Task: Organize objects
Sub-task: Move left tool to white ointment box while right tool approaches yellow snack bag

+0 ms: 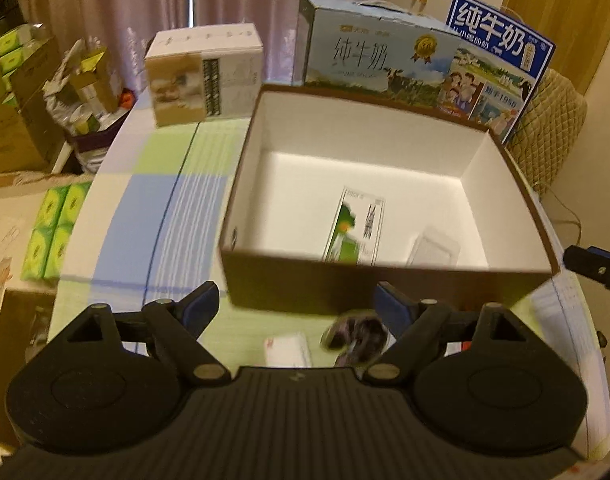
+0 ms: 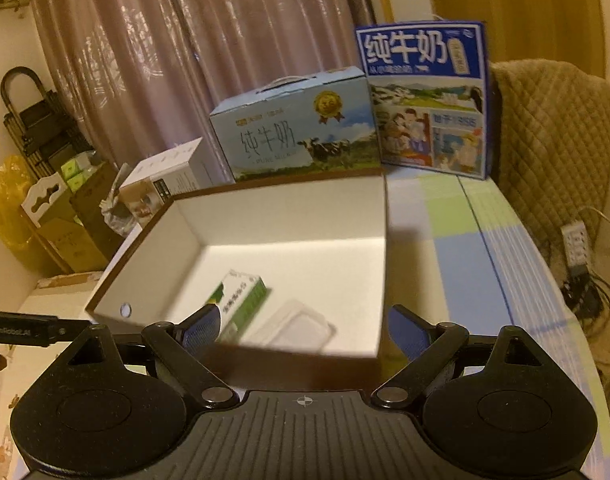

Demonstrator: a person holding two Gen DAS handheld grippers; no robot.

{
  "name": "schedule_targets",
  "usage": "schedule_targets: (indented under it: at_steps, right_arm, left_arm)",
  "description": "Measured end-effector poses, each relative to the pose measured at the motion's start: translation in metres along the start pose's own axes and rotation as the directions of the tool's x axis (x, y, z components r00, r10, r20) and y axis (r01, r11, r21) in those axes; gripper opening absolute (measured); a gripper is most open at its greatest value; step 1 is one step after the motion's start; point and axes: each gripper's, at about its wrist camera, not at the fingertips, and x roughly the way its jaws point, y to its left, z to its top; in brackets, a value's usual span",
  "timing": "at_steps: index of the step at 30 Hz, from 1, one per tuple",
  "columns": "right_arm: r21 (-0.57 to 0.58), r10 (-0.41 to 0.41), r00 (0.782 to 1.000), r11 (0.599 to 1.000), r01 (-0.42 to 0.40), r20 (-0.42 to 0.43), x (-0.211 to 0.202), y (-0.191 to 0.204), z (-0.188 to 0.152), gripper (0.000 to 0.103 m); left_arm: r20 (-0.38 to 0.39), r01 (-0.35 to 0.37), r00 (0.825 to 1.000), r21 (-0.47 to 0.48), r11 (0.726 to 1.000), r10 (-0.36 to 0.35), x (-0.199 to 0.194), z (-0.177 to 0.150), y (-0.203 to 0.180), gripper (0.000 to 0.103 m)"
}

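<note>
A brown-sided open box (image 1: pixel 389 280) with a white interior sits on the checked tabletop (image 1: pixel 157 216), holding a green-and-white carton (image 1: pixel 355 230) lying flat and a clear plastic tray (image 1: pixel 435 248) just beside it. The left gripper (image 1: pixel 297 304) hangs before the box's near wall, its blue-padded fingers (image 1: pixel 201 304) spread apart and empty; below them on the tabletop lie a dark, blurred wrapped item (image 1: pixel 355 336) and a white packet (image 1: pixel 287 350). The right gripper (image 2: pixel 303 326) hovers at the box's near edge, fingers likewise apart with nothing between them. Behind the box stand two milk cases (image 2: pixel 301 128) and a smaller white carton (image 1: pixel 203 74).
</note>
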Motion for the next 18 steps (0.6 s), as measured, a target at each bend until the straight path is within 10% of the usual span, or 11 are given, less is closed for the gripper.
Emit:
schedule_targets:
  at_steps: [18]
  right_arm:
    - [0.033,-0.048,0.972,0.998,0.057,-0.231,-0.026,-0.005,-0.072,0.088]
  left_arm:
    - [-0.119,-0.038,0.992,-0.02,0.999,0.035,-0.014,-0.074,0.006,0.082]
